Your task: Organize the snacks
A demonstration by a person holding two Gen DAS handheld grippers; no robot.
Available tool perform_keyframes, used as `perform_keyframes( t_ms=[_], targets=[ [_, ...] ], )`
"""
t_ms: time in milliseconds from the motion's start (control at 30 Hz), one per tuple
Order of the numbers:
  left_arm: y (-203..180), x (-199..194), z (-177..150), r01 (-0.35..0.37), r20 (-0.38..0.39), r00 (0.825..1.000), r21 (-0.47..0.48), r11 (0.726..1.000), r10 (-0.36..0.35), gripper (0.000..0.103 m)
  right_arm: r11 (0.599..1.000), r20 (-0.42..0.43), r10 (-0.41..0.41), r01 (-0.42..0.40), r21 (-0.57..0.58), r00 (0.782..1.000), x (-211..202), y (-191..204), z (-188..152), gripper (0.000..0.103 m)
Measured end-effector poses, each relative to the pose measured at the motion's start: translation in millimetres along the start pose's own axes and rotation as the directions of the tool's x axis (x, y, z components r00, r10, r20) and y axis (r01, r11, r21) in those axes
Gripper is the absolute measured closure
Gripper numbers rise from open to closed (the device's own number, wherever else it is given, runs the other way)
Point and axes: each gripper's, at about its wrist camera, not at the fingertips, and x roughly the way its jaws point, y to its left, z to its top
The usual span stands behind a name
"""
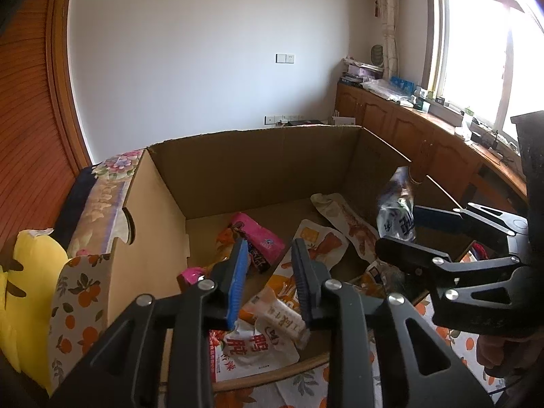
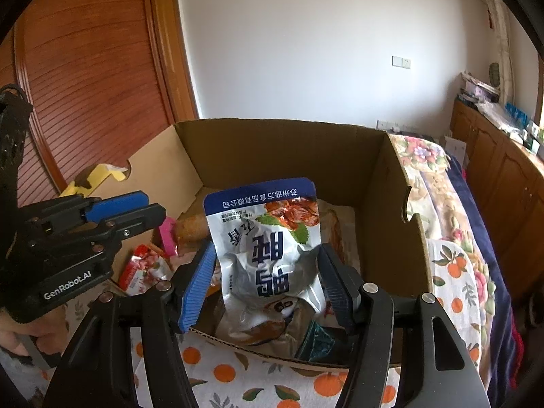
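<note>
A cardboard box (image 1: pixel 217 176) sits on a cloth (image 2: pixel 238 374) printed with oranges, and both grippers reach over its near rim. The right gripper (image 2: pixel 267 282) grips a silver pouch (image 2: pixel 268 238) with a blue top band, its jaws about half apart and both pads pressed into the pouch's crumpled lower part; the pouch stands upright, upside down in the right wrist view, above the packets at the box's near right side. In the left wrist view the same pouch shows at the right, between that gripper's fingers, over the right part of the box. The left gripper (image 1: pixel 270 278) hangs over the box's near left part with its jaws a narrow way apart and nothing between the pads; an orange and white packet (image 1: pixel 282 312) lies below them on the box floor. Further in lie a pink packet (image 1: pixel 258 238), a long pale packet (image 1: pixel 346 221) near the right wall, and a red and white packet (image 1: pixel 244 353) by the near rim
</note>
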Motion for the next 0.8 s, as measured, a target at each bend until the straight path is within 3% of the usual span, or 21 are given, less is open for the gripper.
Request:
perform_keyframes(
  t_ms=[200,333,800],
  targets=[
    [-4,-10,-1,-0.015,0.002,1.000,0.015,1.000,0.015,0.075,1.000,0.008,-0.011,0.011,-0.006,1.000,-1,2,3,0.029],
    [-8,-26,-1,-0.029,0.008,1.000,0.020,0.999,0.029,0.075,1.000,0.022,-0.009,0.009,0.012,1.000,-12,2,6,0.029],
    [-28,-118,-13,-0.087,0.085,0.993,0.032,0.996,0.084,0.074,1.000,0.157,-0.019,0.019,-0.002,0.987,-122,27,2,0.029]
  ],
)
